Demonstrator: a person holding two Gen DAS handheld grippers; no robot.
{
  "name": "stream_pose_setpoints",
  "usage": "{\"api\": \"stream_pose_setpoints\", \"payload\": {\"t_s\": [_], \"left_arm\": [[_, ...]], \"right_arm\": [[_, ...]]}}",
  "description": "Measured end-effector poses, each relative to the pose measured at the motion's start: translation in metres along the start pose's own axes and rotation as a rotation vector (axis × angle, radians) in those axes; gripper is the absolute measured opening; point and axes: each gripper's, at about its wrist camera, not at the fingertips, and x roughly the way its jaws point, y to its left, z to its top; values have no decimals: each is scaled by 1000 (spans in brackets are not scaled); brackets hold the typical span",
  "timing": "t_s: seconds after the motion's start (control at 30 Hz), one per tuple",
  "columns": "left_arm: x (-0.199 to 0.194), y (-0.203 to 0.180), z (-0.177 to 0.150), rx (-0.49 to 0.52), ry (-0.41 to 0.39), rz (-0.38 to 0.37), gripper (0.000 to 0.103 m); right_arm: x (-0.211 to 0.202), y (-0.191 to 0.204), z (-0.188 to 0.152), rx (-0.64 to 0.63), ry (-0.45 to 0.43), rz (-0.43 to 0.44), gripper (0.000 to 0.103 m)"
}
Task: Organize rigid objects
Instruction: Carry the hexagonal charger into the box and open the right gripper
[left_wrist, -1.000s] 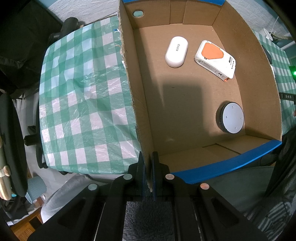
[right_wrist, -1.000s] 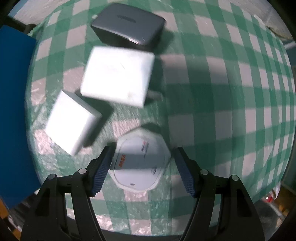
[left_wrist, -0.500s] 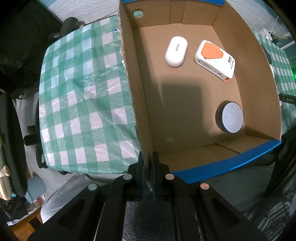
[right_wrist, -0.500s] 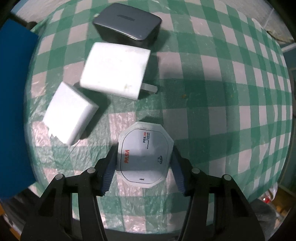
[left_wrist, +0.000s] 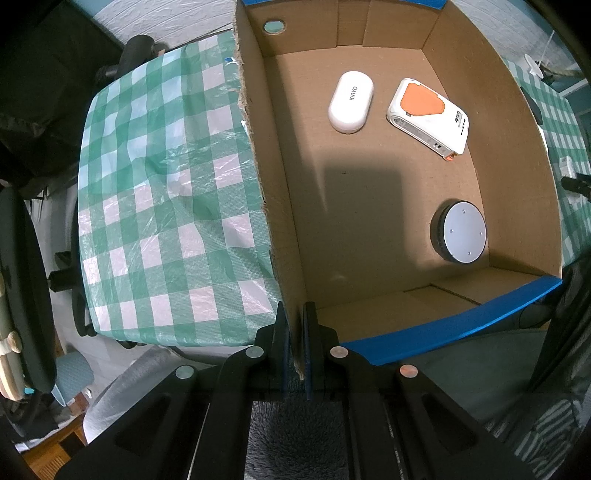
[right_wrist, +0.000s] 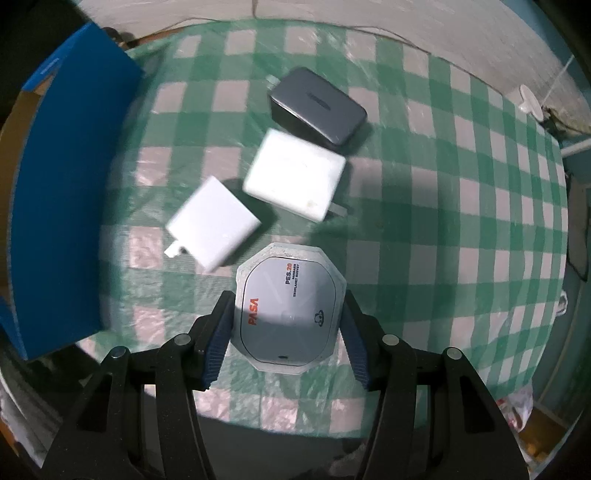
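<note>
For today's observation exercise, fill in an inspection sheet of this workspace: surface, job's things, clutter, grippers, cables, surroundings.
Surface: green checked tablecloth under clear plastic.
Job's things: cardboard box holds white case, orange-white device, round puck; grey charger and two white chargers lie on the cloth.
Clutter: nothing seen.
Grippers: left gripper clamps the box wall; right gripper grips the octagonal PASA device.
Cables: thin wire at far edge.
Surroundings: dark chairs.

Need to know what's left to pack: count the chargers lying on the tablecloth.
3. The dark grey charger lies farthest from the gripper, the larger white charger just below it, the smaller white charger lower left, nearest the blue-edged box. Others may lie outside the frame.
</note>
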Motion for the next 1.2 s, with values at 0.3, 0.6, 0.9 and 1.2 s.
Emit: {"api": "stream_pose_setpoints", "payload": {"t_s": [0.3,0.6,0.9,1.2], "left_arm": [[0,0,0,-1,1,0,6],[0,0,1,-3,1,0,6],[-1,-1,1,-2,0,-2,6],[-2,-1,2,-2,0,-4,6]], "right_arm": [[-54,47,9,-92,-50,30,56],[-73,110,35,-227,-99,71,56],[-73,177,49,-339,-102,99,56],[-53,222,51,-428,-70,119,56]]}}
